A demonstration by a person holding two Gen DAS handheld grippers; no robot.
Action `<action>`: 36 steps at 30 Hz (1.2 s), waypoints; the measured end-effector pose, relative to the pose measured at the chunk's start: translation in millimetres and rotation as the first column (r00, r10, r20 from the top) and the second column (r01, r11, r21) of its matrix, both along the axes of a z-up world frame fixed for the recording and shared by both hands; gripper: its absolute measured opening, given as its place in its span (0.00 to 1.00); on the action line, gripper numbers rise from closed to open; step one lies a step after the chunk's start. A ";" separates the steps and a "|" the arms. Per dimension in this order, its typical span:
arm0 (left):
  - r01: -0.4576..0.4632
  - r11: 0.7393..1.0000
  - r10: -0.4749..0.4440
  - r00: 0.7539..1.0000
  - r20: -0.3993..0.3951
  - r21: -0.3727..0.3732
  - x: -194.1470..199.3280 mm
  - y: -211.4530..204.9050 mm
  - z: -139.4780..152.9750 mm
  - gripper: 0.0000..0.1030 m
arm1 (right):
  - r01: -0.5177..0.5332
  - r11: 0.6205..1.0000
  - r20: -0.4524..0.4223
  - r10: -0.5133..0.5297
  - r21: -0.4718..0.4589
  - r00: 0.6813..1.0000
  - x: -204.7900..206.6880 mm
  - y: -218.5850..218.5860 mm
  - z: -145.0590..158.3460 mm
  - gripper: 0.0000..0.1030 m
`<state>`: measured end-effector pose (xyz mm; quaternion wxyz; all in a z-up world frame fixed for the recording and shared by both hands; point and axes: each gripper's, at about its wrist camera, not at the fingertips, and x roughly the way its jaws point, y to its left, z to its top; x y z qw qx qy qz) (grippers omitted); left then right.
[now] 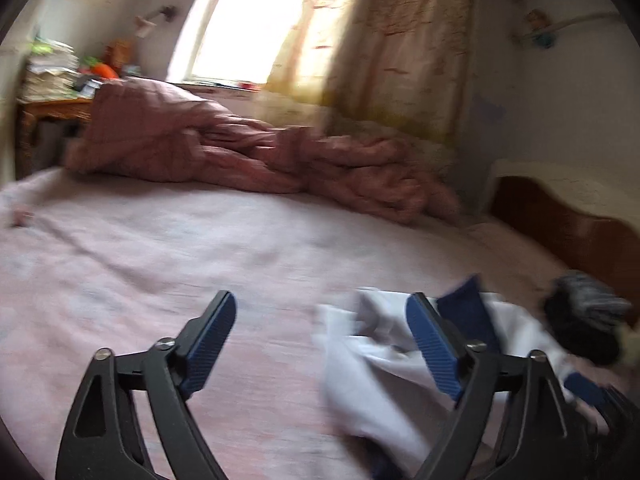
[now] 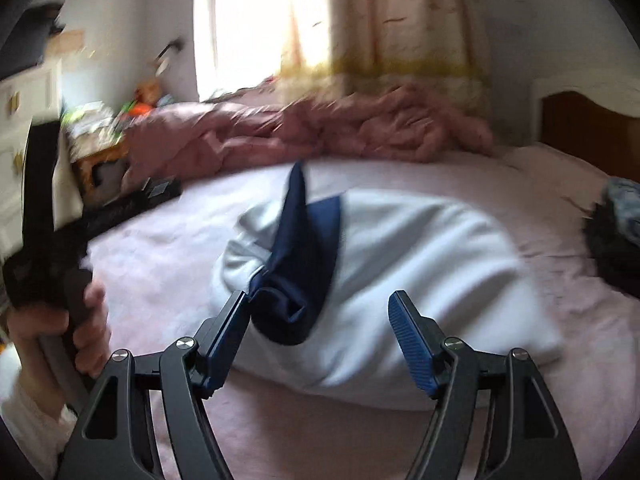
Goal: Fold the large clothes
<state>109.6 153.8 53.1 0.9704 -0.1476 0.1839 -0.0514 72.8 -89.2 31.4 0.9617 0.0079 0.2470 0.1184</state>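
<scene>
Left gripper (image 1: pixel 320 344) spread wide, empty, over pink bed (image 1: pixel 160 264); right gripper (image 2: pixel 320 332) spread wide above white-and-navy garment (image 2: pixel 400 248), left pad (image 2: pixel 228 336) touching navy fold

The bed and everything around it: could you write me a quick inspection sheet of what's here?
Surface: pink bed sheet, wrinkled.
Job's things: white garment with navy-blue panels, lying crumpled on the sheet.
Clutter: bunched pink quilt; dark grey clothing pile at the bed's right edge.
Grippers: left gripper open, empty; right gripper open, over the garment.
Cables: nothing seen.
Surroundings: bright window, patterned yellow curtain, wooden headboard, cluttered wooden side table.
</scene>
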 end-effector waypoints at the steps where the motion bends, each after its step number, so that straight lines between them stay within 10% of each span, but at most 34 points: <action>1: 0.082 0.995 -0.081 0.996 0.022 -0.048 -2.4 -4.3 -0.7 0.97 | 0.026 1.000 0.007 -0.026 0.006 1.000 0.5 -7.7 5.4 0.72; 8: 0.325 0.945 -0.326 0.945 -0.031 -0.029 -0.7 -67.9 -8.3 1.00 | 0.341 0.939 0.047 -0.342 0.043 0.938 -5.4 -102.2 24.3 0.78; 16: 0.181 0.980 -0.197 0.947 -0.255 -0.083 34.3 -61.6 -50.5 0.99 | 0.196 0.947 -0.258 -0.129 0.256 0.958 36.7 -135.7 -27.0 0.47; 20: 0.146 0.952 -0.224 0.932 -0.285 -0.269 47.1 -29.5 -65.7 0.77 | 0.158 0.977 -0.206 -0.126 0.143 0.970 28.4 -104.7 -24.4 0.47; 24: 0.210 0.930 -0.287 0.927 -0.240 -0.300 44.9 -23.2 -60.7 0.51 | 0.088 0.993 -0.185 -0.072 0.081 0.980 20.9 -78.2 -19.7 0.47; 27: 0.270 0.934 -0.323 0.918 -0.230 -0.232 43.3 -32.3 -53.9 0.17 | 0.075 0.995 -0.182 -0.063 0.059 0.981 18.7 -77.7 -19.1 0.49; 36: 0.130 0.991 -0.123 0.967 -0.223 0.018 59.5 -48.8 -36.6 0.08 | 0.016 0.987 -0.186 -0.047 -0.163 0.981 -9.5 -86.8 -21.1 0.65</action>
